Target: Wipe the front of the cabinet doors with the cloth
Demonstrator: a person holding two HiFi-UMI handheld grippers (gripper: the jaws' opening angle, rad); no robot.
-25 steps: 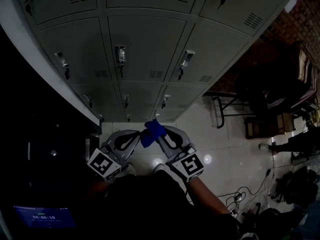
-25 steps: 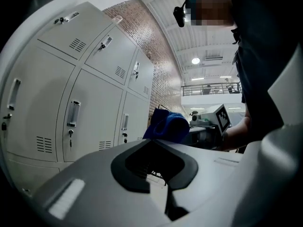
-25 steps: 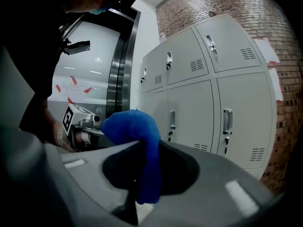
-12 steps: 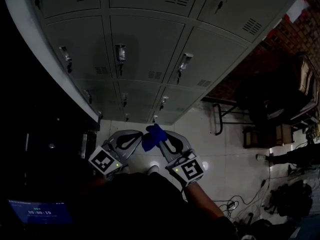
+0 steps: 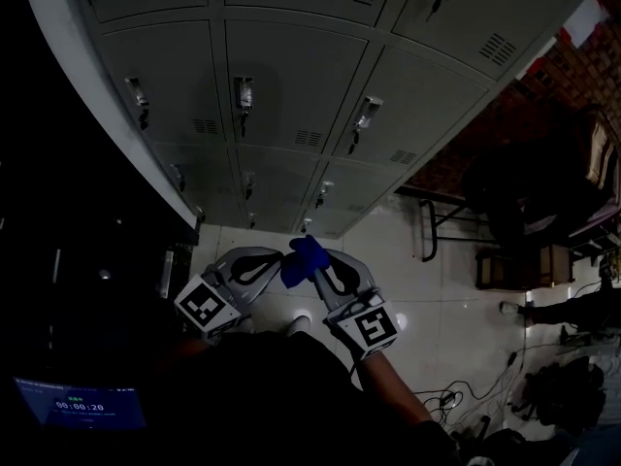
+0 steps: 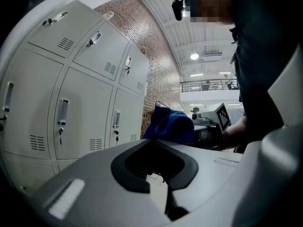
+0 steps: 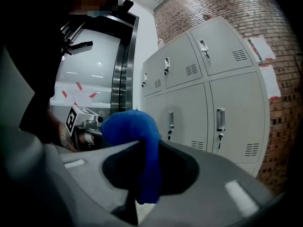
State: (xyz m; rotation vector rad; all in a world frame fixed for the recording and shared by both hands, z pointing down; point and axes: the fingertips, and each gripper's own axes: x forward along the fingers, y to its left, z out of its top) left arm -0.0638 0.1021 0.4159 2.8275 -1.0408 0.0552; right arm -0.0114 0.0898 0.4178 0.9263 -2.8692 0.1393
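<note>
Grey cabinet doors (image 5: 291, 76) ahead of both grippers and above them, well apart from the tips. Pale tiled floor (image 5: 427, 289) below. Left gripper (image 5: 270, 260): jaws drawn together, nothing between them, blue cloth (image 7: 135, 131) just past the tips. Right gripper (image 5: 323, 270): jaws clamped on the cloth, bunched above them, one fold hanging down between. Cloth between the two grippers' tips, clear of the doors.

The cloth (image 5: 303, 258) is showing as a blue, soft, bunched piece. It is hanging pinched in the closed right claw (image 5: 315, 262), drooping over its tips, and is sitting apart from the cabinet doors (image 5: 291, 76). The doors are standing shut: grey metal, in rows, each carrying a handle plate, lock and vent slots.
</note>
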